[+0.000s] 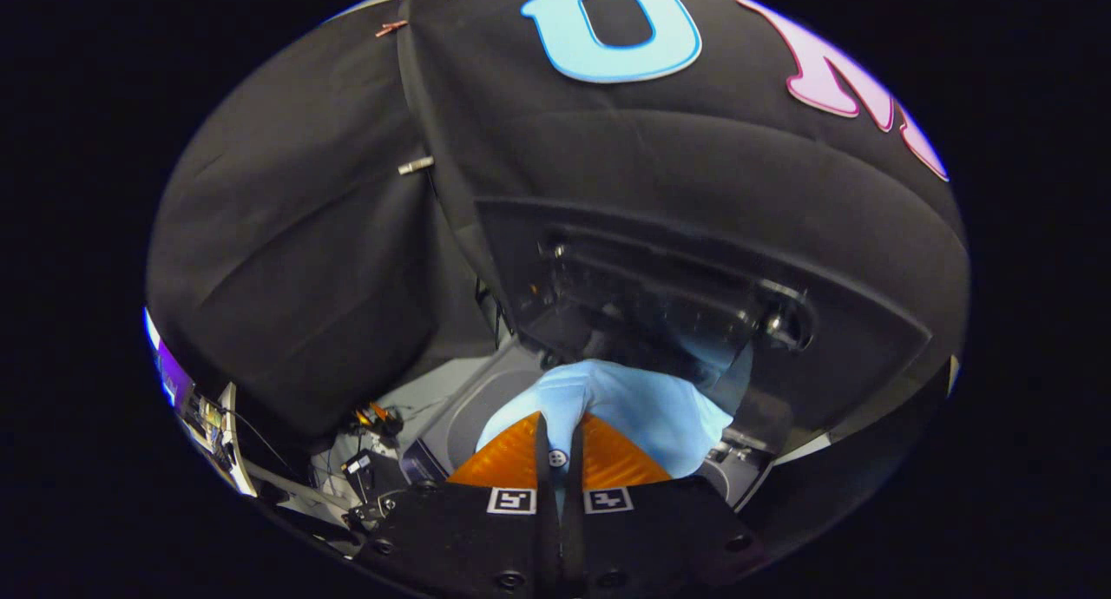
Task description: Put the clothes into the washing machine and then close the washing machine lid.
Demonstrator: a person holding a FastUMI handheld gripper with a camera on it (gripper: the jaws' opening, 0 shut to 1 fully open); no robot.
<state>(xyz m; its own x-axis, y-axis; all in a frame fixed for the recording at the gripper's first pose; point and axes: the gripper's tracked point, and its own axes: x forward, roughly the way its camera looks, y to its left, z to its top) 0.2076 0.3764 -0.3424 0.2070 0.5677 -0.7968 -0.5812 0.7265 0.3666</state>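
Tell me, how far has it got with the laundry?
About midway, it seems. Done: a light blue garment has been picked up; the gripper is shut on it, the cloth pinched between both fingers. In hand: the garment hangs just ahead of the fingers, over the washing machine's opening. Left: drop it in, then close the lid, which stands raised beyond the garment. Whether other clothes remain, I cannot tell.
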